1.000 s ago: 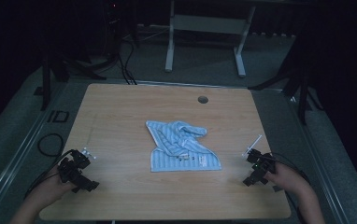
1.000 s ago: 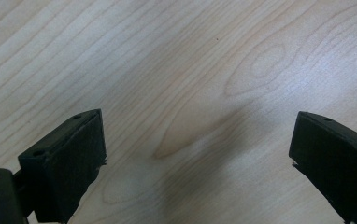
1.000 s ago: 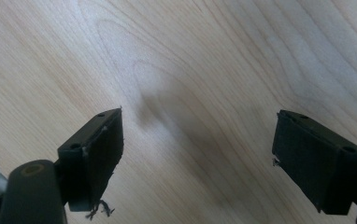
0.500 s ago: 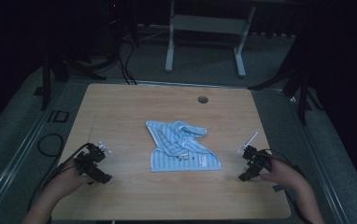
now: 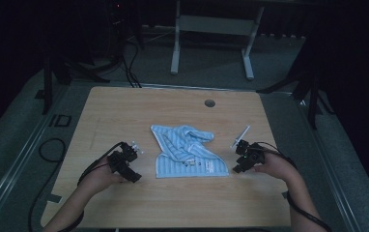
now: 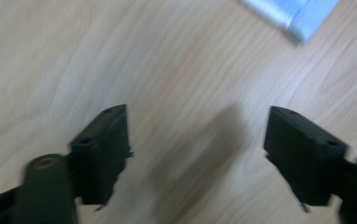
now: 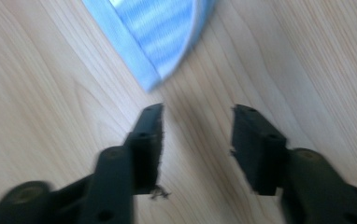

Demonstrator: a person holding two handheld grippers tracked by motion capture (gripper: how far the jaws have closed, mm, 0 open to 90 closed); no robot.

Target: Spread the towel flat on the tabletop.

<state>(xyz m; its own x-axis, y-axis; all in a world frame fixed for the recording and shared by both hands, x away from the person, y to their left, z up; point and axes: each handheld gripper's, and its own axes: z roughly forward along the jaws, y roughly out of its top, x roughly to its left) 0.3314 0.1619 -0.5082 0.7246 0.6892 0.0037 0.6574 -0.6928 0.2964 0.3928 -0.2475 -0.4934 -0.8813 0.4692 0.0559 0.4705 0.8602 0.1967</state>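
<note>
A light blue striped cloth (image 5: 185, 152) lies crumpled near the middle of the wooden table (image 5: 124, 111), its near edge flat, its far part bunched into folds.

Left gripper (image 5: 133, 155): held in the person's left hand (image 5: 100, 173) on the near left of the table, close to the cloth's left edge but apart from it. In the left gripper view the jaws stand apart over bare wood with nothing between them; a corner of the cloth (image 6: 291, 16) shows at the upper right. The jaws have just been closing.

Right gripper (image 5: 238, 151): held in the right hand (image 5: 269, 166), just beside the cloth's near right corner. In the right gripper view the jaws are parted, narrower than the left pair, and hold nothing; the cloth corner (image 7: 153, 37) lies just ahead of the left jaw tip, not touching. These jaws have also just been closing.

A round grommet hole (image 5: 209, 103) sits in the table's far side, well apart from the cloth.
</note>
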